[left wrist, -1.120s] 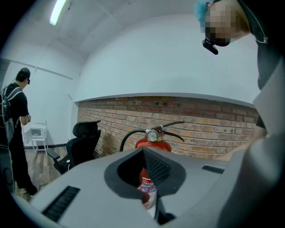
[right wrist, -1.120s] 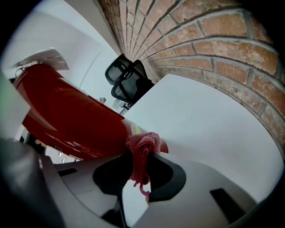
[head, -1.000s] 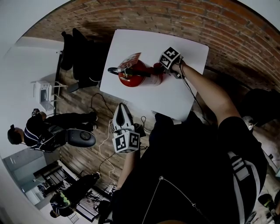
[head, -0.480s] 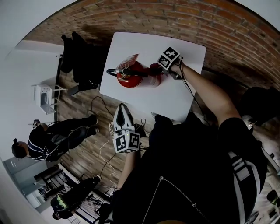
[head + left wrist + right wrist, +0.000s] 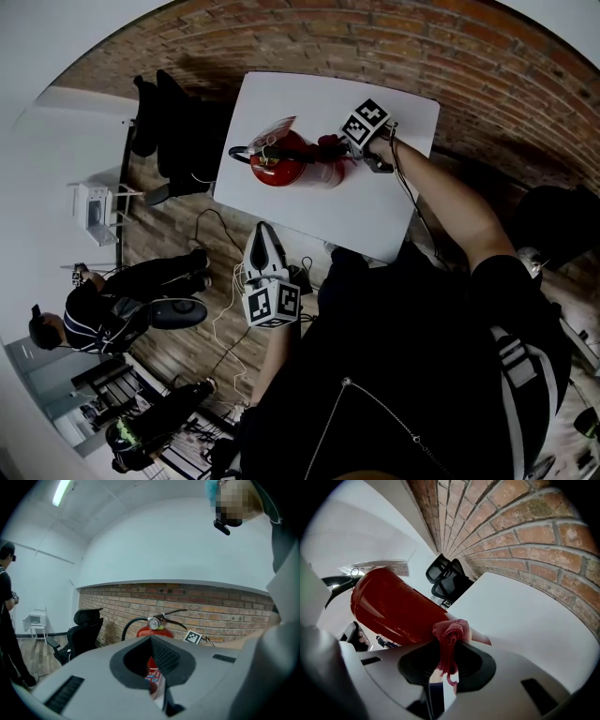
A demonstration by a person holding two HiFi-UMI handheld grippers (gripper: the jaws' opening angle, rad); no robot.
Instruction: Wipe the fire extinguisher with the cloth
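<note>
Right tongs [image 5: 334, 143] pinch the red cloth [image 5: 450, 633] against the fire extinguisher [image 5: 292, 165]; left tongs [image 5: 262, 236] are closed and empty.
Standing upright on the white table [image 5: 375, 211], the red extinguisher sits toward the table's 9 o'clock edge in the head view, with its black hose [image 5: 242, 150] curving out at 9 o'clock. The bunched cloth touches the cylinder's 3 o'clock side, clamped between the right jaws. The left tongs hang off the table at 6 o'clock of the extinguisher, jaws together with nothing between them, pointing toward it. A black office chair [image 5: 169, 122] stands at 9 o'clock of the table by the brick wall [image 5: 487, 66], and a person in dark clothes [image 5: 94, 314] is on the wood floor [image 5: 178, 234] at 7 o'clock.
</note>
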